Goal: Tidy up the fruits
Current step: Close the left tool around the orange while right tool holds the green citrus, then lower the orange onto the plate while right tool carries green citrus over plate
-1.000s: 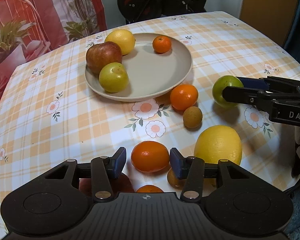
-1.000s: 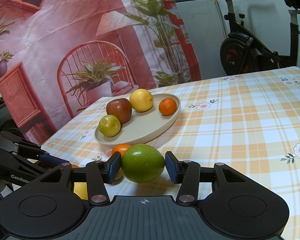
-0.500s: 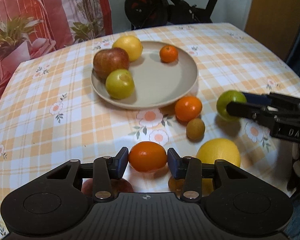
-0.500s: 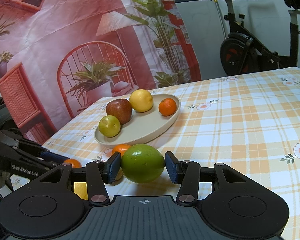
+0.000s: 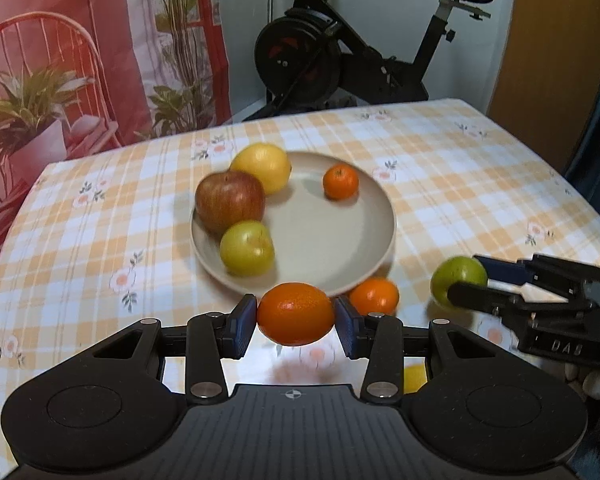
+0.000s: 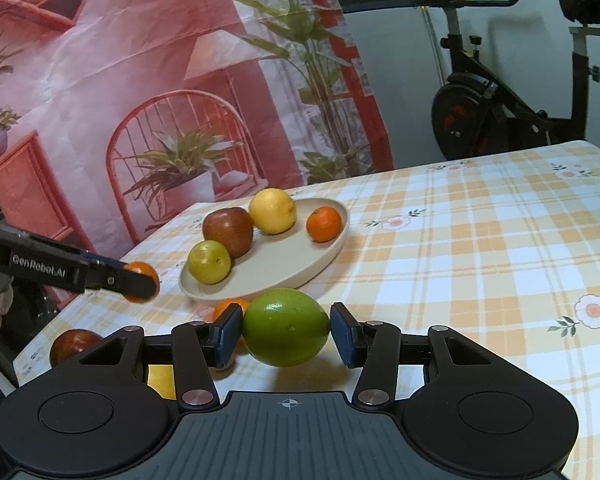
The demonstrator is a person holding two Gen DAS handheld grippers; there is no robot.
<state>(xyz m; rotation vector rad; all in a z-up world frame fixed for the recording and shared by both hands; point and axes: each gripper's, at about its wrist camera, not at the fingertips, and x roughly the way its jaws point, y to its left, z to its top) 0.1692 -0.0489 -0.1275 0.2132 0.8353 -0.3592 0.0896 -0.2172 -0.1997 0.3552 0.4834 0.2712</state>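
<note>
Roughly halfway. Four fruits on plate [image 5: 380, 236] mid-table: apple [image 5: 230, 200], lemon [image 5: 262, 166], mandarin [image 5: 340, 182], yellow-green fruit [image 5: 247, 248]. Left gripper [image 5: 295, 322] clamping orange [image 5: 296, 314], lifted off cloth near plate's front rim. Right gripper [image 6: 286, 334] clamping green fruit [image 6: 286, 326], same side. Left over: small orange [image 5: 374, 296] by rim, red apple [image 6: 74, 344] at table's left edge.

Between my left gripper's [image 5: 296, 326] ribbed blue pads sits an orange [image 5: 296, 314] with glossy, finely pitted peel. My right gripper's [image 6: 286, 334] matching pads clamp a smooth green fruit [image 6: 286, 327] with a waxy sheen. Both gripper bodies look like matt black plastic with bright metal rivets. Ahead of the fingers, the plate [image 5: 374, 236] reads as matt beige ceramic on a soft checked tablecloth [image 6: 480, 264].
</note>
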